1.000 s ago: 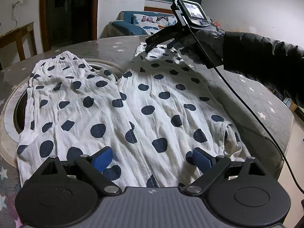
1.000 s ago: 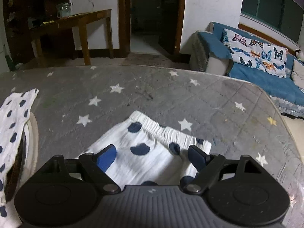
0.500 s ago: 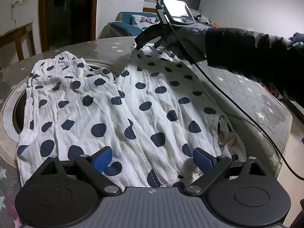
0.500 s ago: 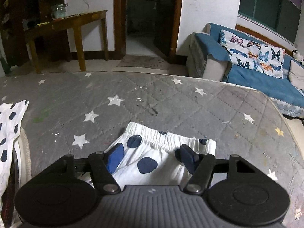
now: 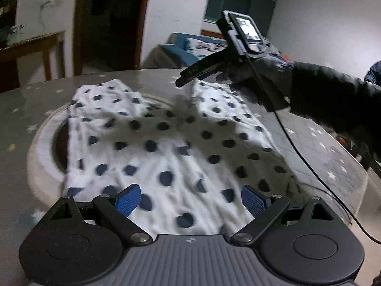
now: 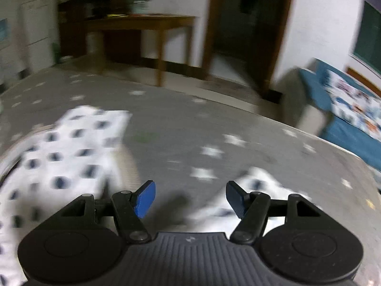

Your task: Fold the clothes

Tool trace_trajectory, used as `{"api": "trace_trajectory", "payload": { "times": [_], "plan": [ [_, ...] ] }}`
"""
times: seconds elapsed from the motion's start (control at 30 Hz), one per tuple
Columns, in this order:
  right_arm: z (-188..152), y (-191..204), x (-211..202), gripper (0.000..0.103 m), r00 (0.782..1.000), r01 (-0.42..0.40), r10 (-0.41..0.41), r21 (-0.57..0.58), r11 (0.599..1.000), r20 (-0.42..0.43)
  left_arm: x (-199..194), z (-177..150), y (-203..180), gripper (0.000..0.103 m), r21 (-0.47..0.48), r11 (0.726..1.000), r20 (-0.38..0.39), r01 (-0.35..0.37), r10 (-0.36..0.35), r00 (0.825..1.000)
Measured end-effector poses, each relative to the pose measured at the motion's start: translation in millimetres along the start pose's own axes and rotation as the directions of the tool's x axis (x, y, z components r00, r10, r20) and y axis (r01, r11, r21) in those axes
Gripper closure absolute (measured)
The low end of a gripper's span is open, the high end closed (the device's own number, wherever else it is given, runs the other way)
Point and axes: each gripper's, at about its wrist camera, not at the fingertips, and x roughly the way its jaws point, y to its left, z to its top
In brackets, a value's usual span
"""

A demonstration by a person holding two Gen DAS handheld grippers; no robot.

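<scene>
You are holding the left gripper wide over the near edge of the polka-dot trousers, gripping nothing. Your right gripper is also gaping empty, hovering above the gap between the two legs. The trousers are lying spread flat on the star-patterned table; no fold is showing, so all the folding is waiting.

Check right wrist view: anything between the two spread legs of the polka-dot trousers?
Nothing but bare grey star-print tabletop between the left leg and right leg of the white navy-dotted trousers; the right gripper, jaws open, hangs over that gap.
</scene>
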Motion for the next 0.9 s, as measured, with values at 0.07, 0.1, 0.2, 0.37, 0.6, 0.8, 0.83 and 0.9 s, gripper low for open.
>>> {"api": "trace_trajectory", "payload": {
  "times": [0.07, 0.1, 0.2, 0.37, 0.6, 0.8, 0.83, 0.9],
  "plan": [
    [7, 24, 3, 0.038, 0.999, -0.055, 0.055, -0.037, 0.998, 0.001, -1, -3, 6, 0.010, -0.017, 1.000, -0.009, -0.016, 0.016, 1.000],
    [10, 36, 4, 0.038, 0.997, -0.082, 0.082, -0.055, 0.995, 0.001, 0, -4, 9, 0.011, -0.023, 1.000, -0.015, -0.021, 0.021, 1.000],
    [20, 69, 13, 0.043, 0.988, -0.154, 0.154, -0.083, 0.985, -0.014, 1, -10, 16, 0.014, -0.043, 0.999, -0.034, -0.023, 0.021, 0.999],
    [29, 102, 34, 0.043, 0.978, -0.207, 0.205, -0.121, 0.971, -0.028, 3, -16, 20, 0.016, -0.058, 0.998, -0.056, -0.011, 0.008, 0.998],
    [38, 117, 64, 0.042, 0.980, -0.195, 0.190, -0.112, 0.974, -0.052, 3, -21, 25, 0.017, -0.071, 0.997, -0.059, 0.008, -0.012, 0.998],
    [46, 118, 81, 0.041, 0.983, -0.176, 0.171, -0.075, 0.982, -0.062, 1, -22, 27, 0.017, -0.076, 0.997, -0.056, 0.010, -0.015, 0.998],
    [47, 117, 82, 0.041, 0.984, -0.171, 0.167, -0.066, 0.983, -0.063, 1, -22, 28, 0.017, -0.077, 0.997, -0.056, 0.008, -0.013, 0.998],
    [47, 113, 74, 0.041, 0.983, -0.176, 0.172, -0.067, 0.982, -0.060, 0, -22, 28, 0.017, -0.077, 0.997, -0.053, 0.002, -0.006, 0.999]
  ]
}}
